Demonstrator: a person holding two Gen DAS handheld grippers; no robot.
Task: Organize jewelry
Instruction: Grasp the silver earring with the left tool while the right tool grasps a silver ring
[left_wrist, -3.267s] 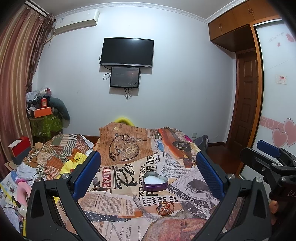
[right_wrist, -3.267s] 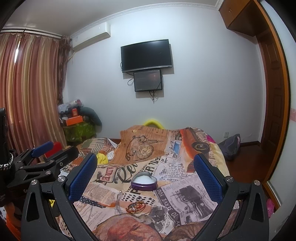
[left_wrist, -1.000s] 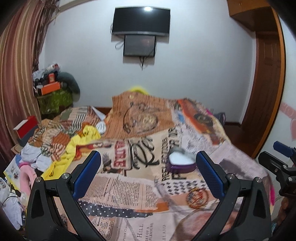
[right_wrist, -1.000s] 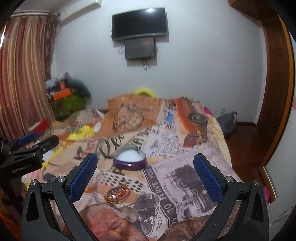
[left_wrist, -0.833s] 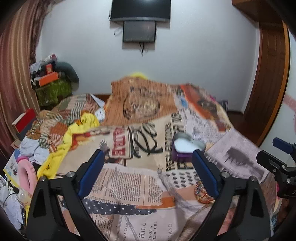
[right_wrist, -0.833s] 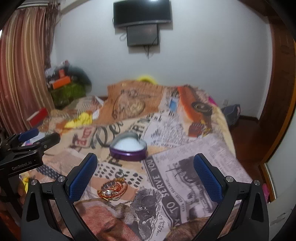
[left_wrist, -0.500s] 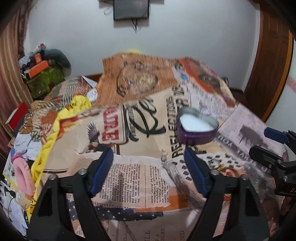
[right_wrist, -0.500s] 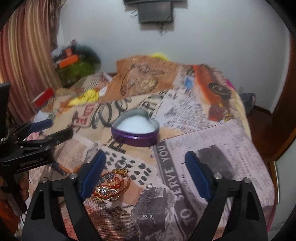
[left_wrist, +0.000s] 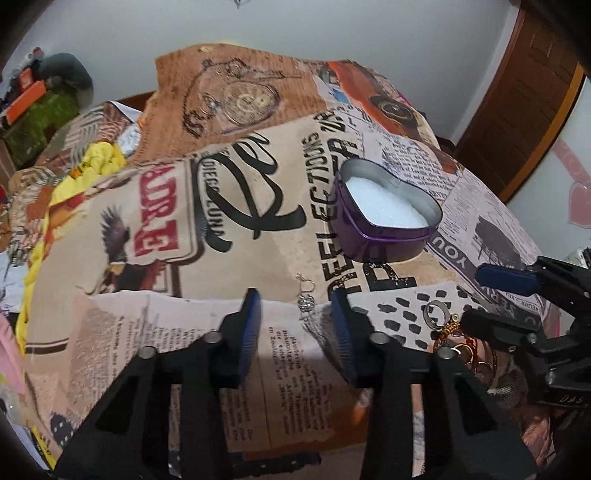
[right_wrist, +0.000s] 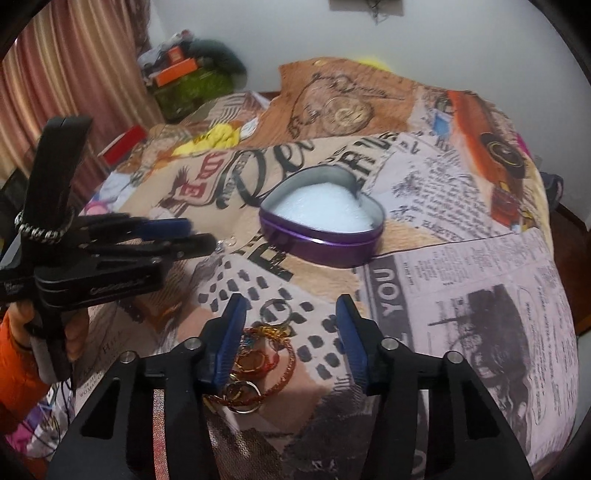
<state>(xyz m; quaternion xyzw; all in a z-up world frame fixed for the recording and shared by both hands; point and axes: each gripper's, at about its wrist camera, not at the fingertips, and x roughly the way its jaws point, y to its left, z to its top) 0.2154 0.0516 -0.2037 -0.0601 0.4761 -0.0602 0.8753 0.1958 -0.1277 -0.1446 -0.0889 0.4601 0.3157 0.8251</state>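
Note:
A purple heart-shaped tin with a white pad inside stands open on the printed bedspread; it also shows in the right wrist view. My left gripper is open low over the bedspread, a small silver earring lying between its fingertips. My right gripper is open over a pile of gold and red bangles and rings, with a silver ring just ahead of it. That pile also shows in the left wrist view, partly hidden by the right gripper.
The bedspread covers the whole bed. Clothes and a yellow cloth lie at the left edge. A wooden door is at the right. Boxes and a green bundle stand by the curtain.
Both grippers have dropped down and forward towards the bed and narrowed their opening. The left now brackets the silver earring; the right now stands over the bangle pile.

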